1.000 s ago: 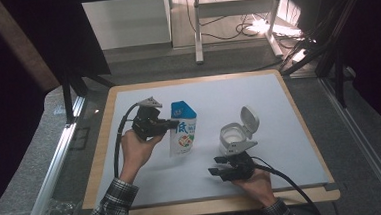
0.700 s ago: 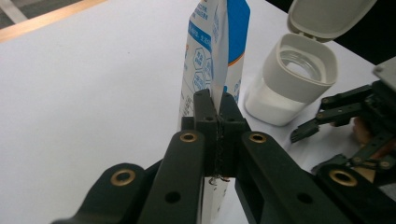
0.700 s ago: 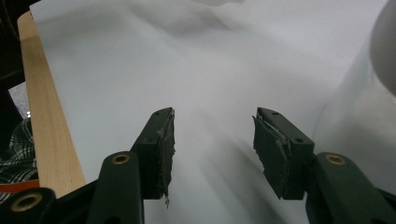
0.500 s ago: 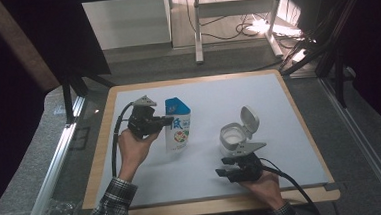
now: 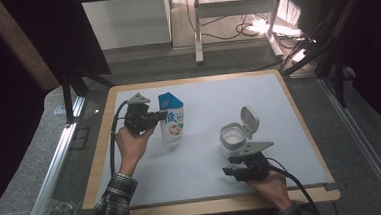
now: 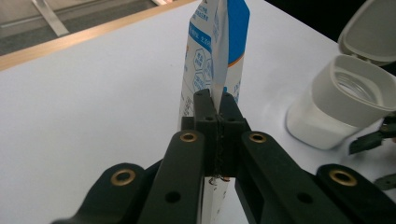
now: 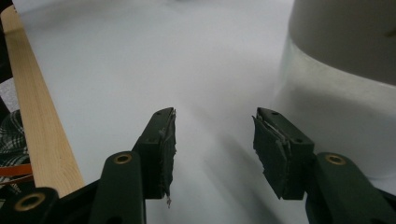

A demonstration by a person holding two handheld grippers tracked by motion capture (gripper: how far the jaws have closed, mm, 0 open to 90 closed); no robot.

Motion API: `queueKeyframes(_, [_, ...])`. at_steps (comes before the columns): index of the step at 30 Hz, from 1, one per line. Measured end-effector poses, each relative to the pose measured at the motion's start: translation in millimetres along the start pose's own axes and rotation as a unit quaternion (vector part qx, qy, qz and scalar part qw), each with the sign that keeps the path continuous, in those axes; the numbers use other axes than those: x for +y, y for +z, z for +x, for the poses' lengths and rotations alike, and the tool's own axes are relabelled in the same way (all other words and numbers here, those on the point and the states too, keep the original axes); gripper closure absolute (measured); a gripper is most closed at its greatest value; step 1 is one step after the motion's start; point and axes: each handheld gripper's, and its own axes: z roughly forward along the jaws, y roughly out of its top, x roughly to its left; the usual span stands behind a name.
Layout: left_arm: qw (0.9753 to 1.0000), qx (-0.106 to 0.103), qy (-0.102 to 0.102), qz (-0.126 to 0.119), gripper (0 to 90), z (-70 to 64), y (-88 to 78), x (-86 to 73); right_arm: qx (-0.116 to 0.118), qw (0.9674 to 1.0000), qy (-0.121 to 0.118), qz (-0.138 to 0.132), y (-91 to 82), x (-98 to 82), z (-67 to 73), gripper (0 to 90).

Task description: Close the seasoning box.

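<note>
The fingers [image 6: 204,108] of the left gripper [image 6: 215,105] are pressed together on the thin side seam of a blue-and-white printed pouch [image 6: 219,56], pinching its edge — the left gripper view shows this close up, the flat seam caught between the two black pads. In the high view the left gripper [image 5: 160,115] comes in from the pouch's left side, and the pouch [image 5: 172,122] stands upright on the white surface [image 5: 203,101], left of centre.

The right gripper's fingers [image 7: 164,140] stand spread with nothing between them; the right gripper view shows bare white surface [image 7: 140,56] in the gap of the right gripper [image 7: 212,135], a pale wooden edge [image 7: 28,102] to one side, and the blurred white wall of a container [image 7: 341,60] just beyond one finger.

The high view shows what that is: a white plastic jar [image 5: 233,137] with its hinged lid flipped up, standing right of centre, well apart from the pouch. The right gripper [image 5: 232,169] hovers just in front of it, near the surface's front edge. The left gripper view also catches the jar [image 6: 345,100] — its open mouth and raised lid at the right.
</note>
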Motion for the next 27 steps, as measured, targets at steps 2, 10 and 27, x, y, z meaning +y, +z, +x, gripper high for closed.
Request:
queueKeyframes(2, [1.0, 0.003, 0.001, -0.008, 89.8, 2.9, 1.1, -2.7, -0.003, 1.0, 0.0, 0.001, -1.1, -0.5, -1.1, 49.5])
queueKeyframes(10, [0.9998, 0.013, 0.011, 0.005, 89.3, 7.3, 4.2, -14.7, -0.007, 1.0, 0.004, 0.004, -4.3, -1.8, -3.7, 49.7])
queueKeyframes(27, [0.9996, 0.017, 0.014, 0.018, 80.5, 1.3, -12.3, -36.3, -0.009, 0.9994, 0.02, 0.026, -11.0, -6.8, -7.5, 52.9])
